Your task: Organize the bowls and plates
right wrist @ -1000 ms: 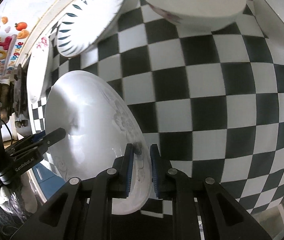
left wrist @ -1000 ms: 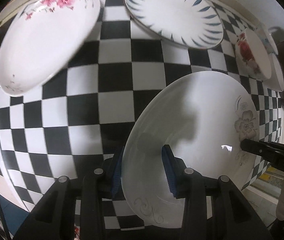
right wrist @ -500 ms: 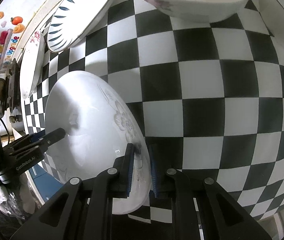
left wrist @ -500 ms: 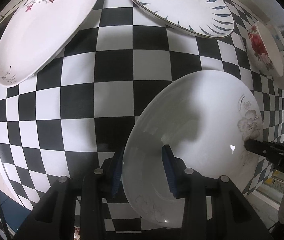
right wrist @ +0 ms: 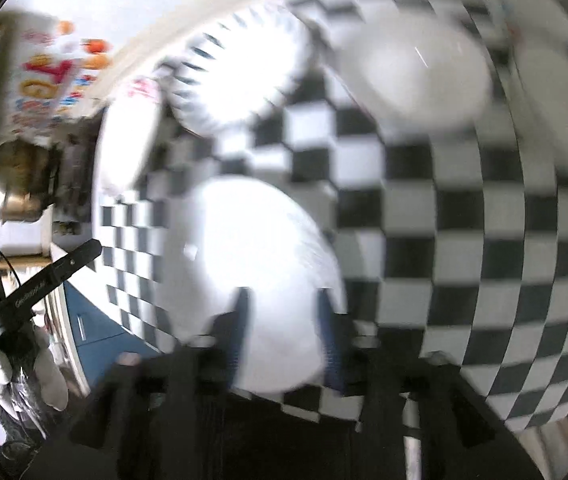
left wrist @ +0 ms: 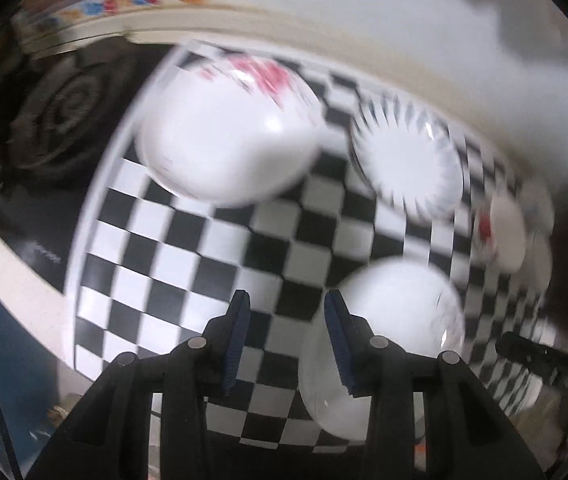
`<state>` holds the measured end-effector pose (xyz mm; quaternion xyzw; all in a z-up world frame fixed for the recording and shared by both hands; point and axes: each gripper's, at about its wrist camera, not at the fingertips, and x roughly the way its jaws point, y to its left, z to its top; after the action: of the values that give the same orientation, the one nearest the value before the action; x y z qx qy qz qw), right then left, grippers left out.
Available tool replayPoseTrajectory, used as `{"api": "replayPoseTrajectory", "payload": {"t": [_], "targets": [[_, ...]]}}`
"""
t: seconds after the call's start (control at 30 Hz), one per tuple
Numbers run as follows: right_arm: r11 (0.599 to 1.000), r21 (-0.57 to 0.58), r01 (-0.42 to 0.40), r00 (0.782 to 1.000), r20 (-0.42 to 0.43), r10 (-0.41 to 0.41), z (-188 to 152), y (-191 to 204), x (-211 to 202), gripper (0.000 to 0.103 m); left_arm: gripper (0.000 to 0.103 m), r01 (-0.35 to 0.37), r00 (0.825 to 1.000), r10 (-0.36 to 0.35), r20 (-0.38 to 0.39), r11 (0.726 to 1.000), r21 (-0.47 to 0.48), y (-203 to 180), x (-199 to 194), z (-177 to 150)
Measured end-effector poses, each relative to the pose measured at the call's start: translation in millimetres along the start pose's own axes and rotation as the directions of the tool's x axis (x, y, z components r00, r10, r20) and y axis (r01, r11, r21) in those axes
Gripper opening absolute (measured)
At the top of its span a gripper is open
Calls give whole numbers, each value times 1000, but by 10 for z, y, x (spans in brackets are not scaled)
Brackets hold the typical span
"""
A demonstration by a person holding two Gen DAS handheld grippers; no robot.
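A white plate with a faint grey flower [left wrist: 400, 312] lies on the checkered cloth [left wrist: 203, 264]. My left gripper [left wrist: 287, 300] hangs above its left edge, open, with only cloth showing between the fingers. In the blurred right wrist view the same plate [right wrist: 251, 240] lies below my right gripper [right wrist: 284, 300], whose jaws are opening and press on nothing. A pink-flowered plate [left wrist: 223, 148] and a blue-leaf plate [left wrist: 408, 168] sit at the back. The right gripper's finger [left wrist: 540, 356] pokes in at the right edge.
A red-flowered bowl [left wrist: 504, 232] stands at the right of the cloth, and a larger white bowl [right wrist: 416, 72] beside another [right wrist: 556, 92]. A black stove burner [left wrist: 63, 112] and a metal kettle [right wrist: 15, 176] lie left of the cloth. The wall runs behind.
Both grippers have let go of the grey-flowered plate's rim and risen. The plate now rests on the cloth. The right jaws have spread wider, and both views have swung up toward the wall.
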<state>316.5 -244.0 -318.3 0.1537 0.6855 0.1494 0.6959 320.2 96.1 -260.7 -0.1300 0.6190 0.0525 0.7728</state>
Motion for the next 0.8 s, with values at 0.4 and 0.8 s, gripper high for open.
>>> {"api": "replayPoseTrajectory", "payload": {"t": [0.4,0.8], "targets": [[957,-289,-12,999,39,24,1298,1525,431,77,38,57,998,-62,-9,955,-293,1172,335,786],[942,-330,-53,991,-135,9,2565,1790,1776,48,38,53,984,-106,-145,942,-332,1554,1243,1193]]}}
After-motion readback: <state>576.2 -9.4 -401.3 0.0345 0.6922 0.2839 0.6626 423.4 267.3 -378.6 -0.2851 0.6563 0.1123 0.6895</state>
